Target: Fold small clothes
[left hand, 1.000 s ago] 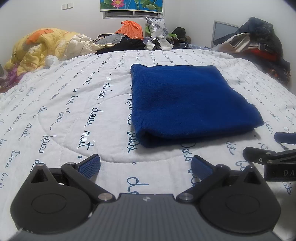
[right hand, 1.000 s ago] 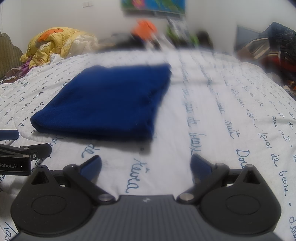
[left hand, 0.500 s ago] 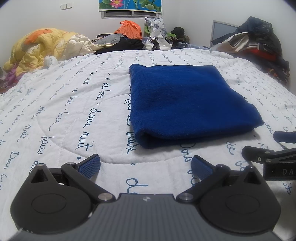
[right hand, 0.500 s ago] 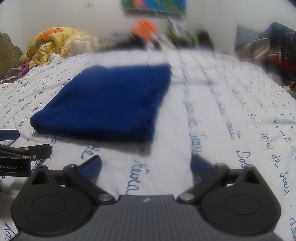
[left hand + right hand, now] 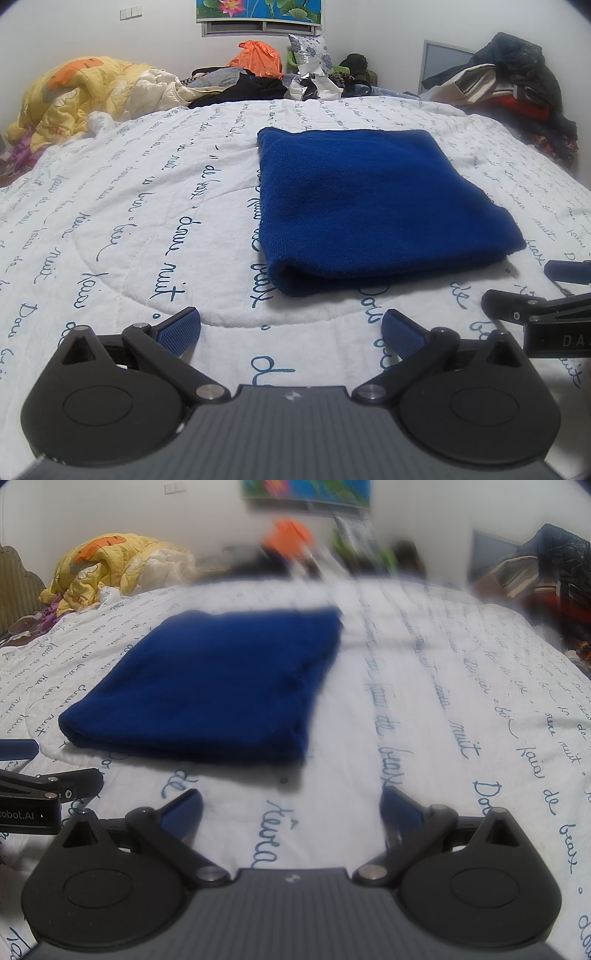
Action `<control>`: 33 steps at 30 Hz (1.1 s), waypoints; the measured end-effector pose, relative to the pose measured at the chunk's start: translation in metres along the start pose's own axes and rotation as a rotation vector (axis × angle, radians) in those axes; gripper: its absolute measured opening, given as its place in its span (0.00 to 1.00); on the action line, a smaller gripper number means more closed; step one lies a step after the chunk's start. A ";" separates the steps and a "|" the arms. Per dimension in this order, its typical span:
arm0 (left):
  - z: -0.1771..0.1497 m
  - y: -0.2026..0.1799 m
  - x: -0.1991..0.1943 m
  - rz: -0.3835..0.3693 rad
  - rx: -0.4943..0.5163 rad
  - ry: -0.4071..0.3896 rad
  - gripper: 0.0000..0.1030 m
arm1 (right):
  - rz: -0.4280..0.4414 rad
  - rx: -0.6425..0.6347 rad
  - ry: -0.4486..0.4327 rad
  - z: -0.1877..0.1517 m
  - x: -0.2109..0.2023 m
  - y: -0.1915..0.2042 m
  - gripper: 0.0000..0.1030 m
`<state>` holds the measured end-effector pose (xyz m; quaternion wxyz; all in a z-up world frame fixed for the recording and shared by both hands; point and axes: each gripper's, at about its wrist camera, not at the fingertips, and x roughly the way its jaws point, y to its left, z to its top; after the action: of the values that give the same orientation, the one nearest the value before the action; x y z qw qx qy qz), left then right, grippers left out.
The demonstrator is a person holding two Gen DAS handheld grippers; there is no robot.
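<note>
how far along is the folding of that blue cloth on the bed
Done: the blue cloth lies folded in a neat rectangle on the white quilt, its rounded fold edge nearest the cameras. In hand: nothing; the left gripper and right gripper both sit short of it, jaws open and empty. Left: at most another fold or putting it away; no other small garment is laid out to fold.

Folded cloth (image 5: 373, 206): solid royal blue, fine knit texture, no print. Bed cover (image 5: 140, 206): white quilted fabric printed with rows of dark blue cursive script. Left gripper (image 5: 291, 328): black arms and housing, blue textured pads (image 5: 177, 330). Right gripper (image 5: 291, 808): black likewise, with blue pads (image 5: 400, 806). Crumpled duvet (image 5: 77, 96): yellow with orange patches. Bag (image 5: 256, 59): bright orange. Wall picture (image 5: 258, 9): pink lotus, green leaves on blue.
</note>
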<state>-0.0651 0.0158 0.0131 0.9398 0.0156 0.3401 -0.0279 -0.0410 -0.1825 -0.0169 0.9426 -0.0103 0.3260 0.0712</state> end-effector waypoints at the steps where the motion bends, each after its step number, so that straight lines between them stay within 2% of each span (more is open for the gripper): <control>1: 0.000 0.000 0.000 0.000 0.000 0.000 1.00 | 0.000 0.000 0.000 0.000 0.000 0.000 1.00; 33: 0.000 -0.005 -0.001 -0.002 0.001 0.000 1.00 | 0.000 0.000 0.000 0.001 0.001 0.000 1.00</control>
<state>-0.0665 0.0110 0.0133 0.9398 0.0156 0.3401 -0.0289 -0.0392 -0.1823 -0.0169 0.9426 -0.0103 0.3260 0.0714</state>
